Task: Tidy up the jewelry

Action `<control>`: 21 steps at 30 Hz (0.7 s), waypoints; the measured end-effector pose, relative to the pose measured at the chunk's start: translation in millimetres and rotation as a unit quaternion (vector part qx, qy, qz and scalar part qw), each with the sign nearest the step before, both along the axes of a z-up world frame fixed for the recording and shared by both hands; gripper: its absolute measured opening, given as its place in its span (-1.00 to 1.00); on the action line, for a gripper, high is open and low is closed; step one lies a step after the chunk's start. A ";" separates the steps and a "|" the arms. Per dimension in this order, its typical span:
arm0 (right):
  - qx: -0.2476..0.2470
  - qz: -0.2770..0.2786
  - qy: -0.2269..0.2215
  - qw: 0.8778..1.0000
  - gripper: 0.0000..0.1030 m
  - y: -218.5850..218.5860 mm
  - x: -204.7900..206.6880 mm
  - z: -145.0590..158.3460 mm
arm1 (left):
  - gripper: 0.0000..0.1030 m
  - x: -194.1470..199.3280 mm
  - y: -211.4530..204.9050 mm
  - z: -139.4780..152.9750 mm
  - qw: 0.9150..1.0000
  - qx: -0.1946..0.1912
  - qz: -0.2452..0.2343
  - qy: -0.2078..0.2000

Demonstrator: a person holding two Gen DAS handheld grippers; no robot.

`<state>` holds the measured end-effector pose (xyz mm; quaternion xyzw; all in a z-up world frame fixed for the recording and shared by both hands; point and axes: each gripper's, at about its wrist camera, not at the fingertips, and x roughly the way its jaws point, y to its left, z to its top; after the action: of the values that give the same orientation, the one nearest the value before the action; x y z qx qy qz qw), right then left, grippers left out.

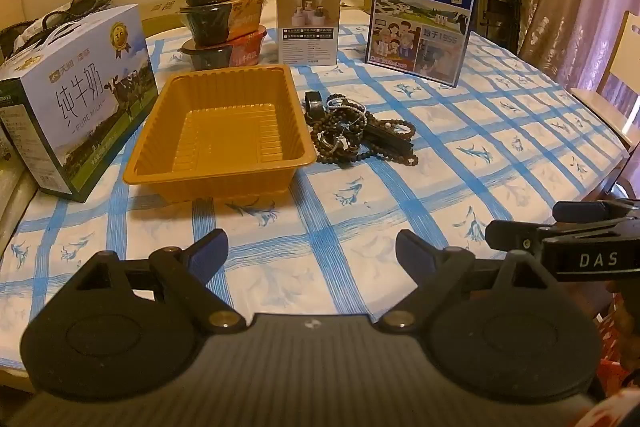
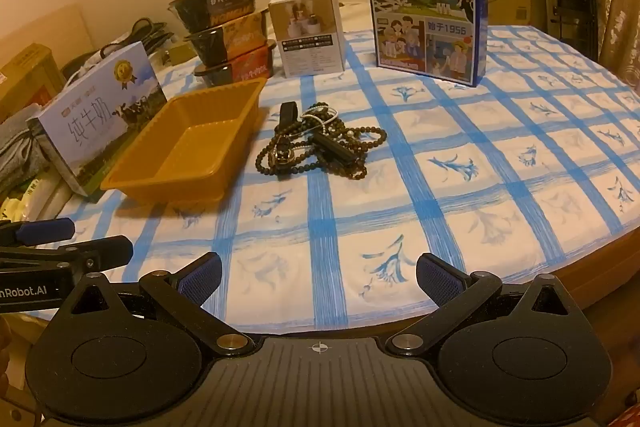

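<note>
Dark beaded jewelry (image 1: 358, 125) is seen heaped on the counter (image 1: 500, 131) beside an orange tray (image 1: 224, 139), its tangled pieces hard to separate. Jaws of left gripper (image 1: 312, 255) and right gripper (image 2: 318, 277) are spread, nothing held; the right gripper is cut off at the left view's edge.

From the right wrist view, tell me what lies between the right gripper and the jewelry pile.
Only bare checked tablecloth. Nothing stands between the open right gripper and the tangled jewelry pile; the orange tray sits off to the left.

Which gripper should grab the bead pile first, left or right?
Right, probably. The bead pile lies almost straight ahead of the right gripper, jaws open. In the left wrist view it lies right of centre, while the orange tray fronts the left gripper.
</note>
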<state>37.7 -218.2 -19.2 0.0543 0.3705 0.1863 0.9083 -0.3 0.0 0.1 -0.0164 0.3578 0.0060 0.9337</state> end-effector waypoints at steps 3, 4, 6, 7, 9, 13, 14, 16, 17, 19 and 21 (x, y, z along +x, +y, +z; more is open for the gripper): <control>0.000 0.000 0.000 1.000 0.99 0.2 0.1 0.1 | 0.74 -0.2 0.0 0.1 1.000 0.000 0.000 0.001; 0.000 0.000 0.000 1.000 0.99 0.2 0.2 0.1 | 0.74 -0.3 0.0 0.2 1.000 0.000 0.000 0.001; 0.000 0.000 0.001 1.000 0.99 0.3 0.1 0.2 | 0.74 -0.8 0.2 0.1 1.000 0.000 0.000 0.001; 0.001 0.000 0.001 1.000 0.99 0.4 0.0 0.3 | 0.74 -1.1 0.3 0.2 1.000 0.001 0.000 0.001; 0.000 0.000 0.001 1.000 0.99 1.4 1.2 0.3 | 0.74 0.2 0.0 0.0 1.000 0.001 0.001 0.002; 0.000 0.000 0.002 1.000 0.99 1.3 0.8 0.4 | 0.74 0.1 -0.1 -0.1 1.000 0.001 0.001 0.002; 0.000 0.000 0.002 1.000 0.99 1.3 0.6 0.4 | 0.74 0.2 -0.1 -0.1 1.000 0.001 0.000 0.002; 0.000 0.000 0.002 1.000 0.99 1.1 0.3 0.6 | 0.74 0.2 -0.1 -0.1 1.000 0.001 0.001 0.003; 0.000 0.000 0.002 1.000 0.99 1.1 0.1 0.8 | 0.74 0.2 -0.1 0.0 1.000 0.001 0.000 0.003; 0.000 0.000 0.002 1.000 0.99 1.1 0.0 0.7 | 0.74 0.2 -0.1 -0.1 1.000 0.001 0.000 0.002; 0.000 0.000 0.002 1.000 0.99 1.0 0.0 0.7 | 0.74 0.2 -0.1 0.0 1.000 0.001 0.000 0.002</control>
<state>37.7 -217.2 -18.5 0.0544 0.3725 0.1863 0.9075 -0.1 -0.1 0.0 -0.0159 0.3600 0.0066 0.9328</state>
